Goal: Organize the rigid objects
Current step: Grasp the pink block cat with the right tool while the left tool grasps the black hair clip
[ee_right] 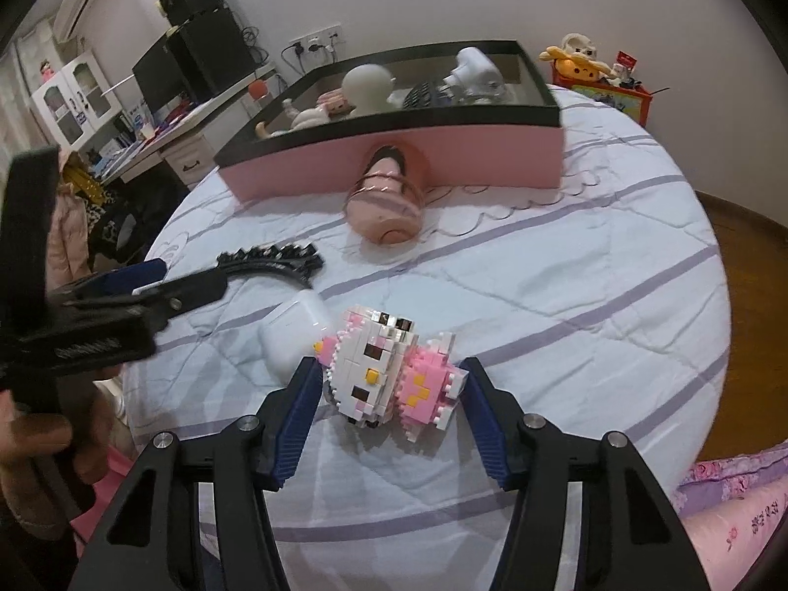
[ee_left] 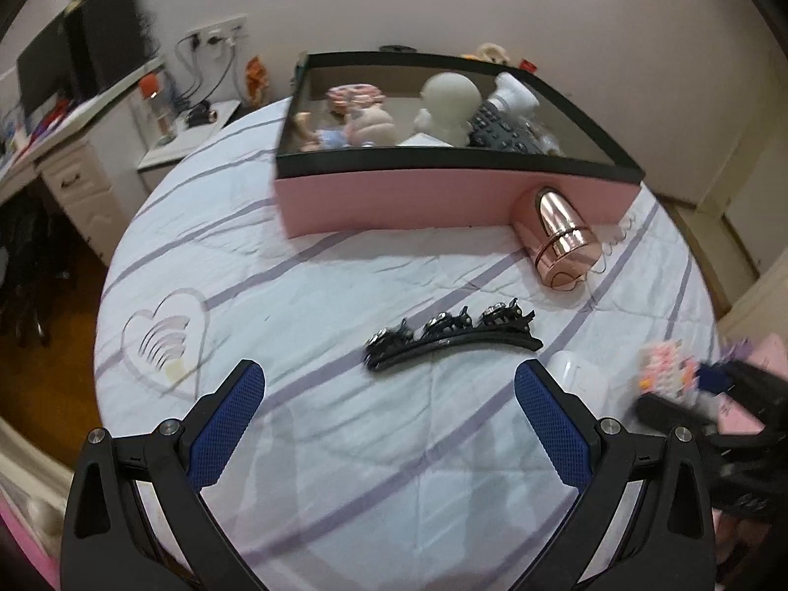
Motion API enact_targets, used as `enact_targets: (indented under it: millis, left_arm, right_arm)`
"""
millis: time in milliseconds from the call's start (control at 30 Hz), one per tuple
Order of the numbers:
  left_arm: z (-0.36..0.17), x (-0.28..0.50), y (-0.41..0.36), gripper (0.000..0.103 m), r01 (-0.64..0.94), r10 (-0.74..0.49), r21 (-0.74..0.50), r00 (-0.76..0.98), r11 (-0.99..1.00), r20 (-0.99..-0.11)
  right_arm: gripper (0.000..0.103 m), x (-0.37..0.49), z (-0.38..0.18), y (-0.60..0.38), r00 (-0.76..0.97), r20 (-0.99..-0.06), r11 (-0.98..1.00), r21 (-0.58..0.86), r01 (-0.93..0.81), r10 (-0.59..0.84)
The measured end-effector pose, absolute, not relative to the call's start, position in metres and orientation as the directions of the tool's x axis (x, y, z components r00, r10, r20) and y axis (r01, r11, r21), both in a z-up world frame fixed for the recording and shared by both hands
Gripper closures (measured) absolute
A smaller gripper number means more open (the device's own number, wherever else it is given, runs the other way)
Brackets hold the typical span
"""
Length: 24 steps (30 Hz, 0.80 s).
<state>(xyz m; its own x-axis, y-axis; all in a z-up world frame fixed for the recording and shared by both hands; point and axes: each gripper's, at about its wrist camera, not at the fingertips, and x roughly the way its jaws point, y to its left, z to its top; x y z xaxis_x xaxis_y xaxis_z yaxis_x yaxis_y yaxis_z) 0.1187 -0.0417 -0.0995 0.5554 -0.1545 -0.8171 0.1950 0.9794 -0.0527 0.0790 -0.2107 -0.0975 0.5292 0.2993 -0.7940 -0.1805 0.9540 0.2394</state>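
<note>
1. Left wrist view: the left gripper (ee_left: 389,384) hangs wide open and holds nothing. The black hair clip (ee_left: 450,337) lies mid-frame on the bed (ee_left: 320,271), below the pink box (ee_left: 443,197).
2. Right wrist view: the right gripper (ee_right: 389,377) sits around the block cat (ee_right: 389,369), low in the middle; I cannot tell if it squeezes yet. Next it should likely squeeze, lift, and carry it to the box.

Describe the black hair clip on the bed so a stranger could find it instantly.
Start at the pink box with the black rim on the striped white bedspread. In front of it, nearer than the shiny rose-gold canister, lies the long curved black hair clip. It alone is flat, dark and studded with three sparkly clusters.
</note>
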Motion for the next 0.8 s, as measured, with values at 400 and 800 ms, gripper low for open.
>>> enact_targets:
  millis: [400,800]
  left_arm:
    - [-0.118,0.147,-0.069,0.034,0.445,-0.251,0.007,0.519,0.895,-0.817]
    - [-0.114,0.14,-0.056,0.084,0.414,-0.357,-0.146,0.497,0.899,-0.791]
  right_arm:
    - [0.045,0.086,-0.096,-0.223,0.529,-0.802,0.961,0.229,-0.157,0.278]
    - [0.044,0.084,-0.091,-0.215,0.537,-0.8,0.963,0.212,-0.167,0.27]
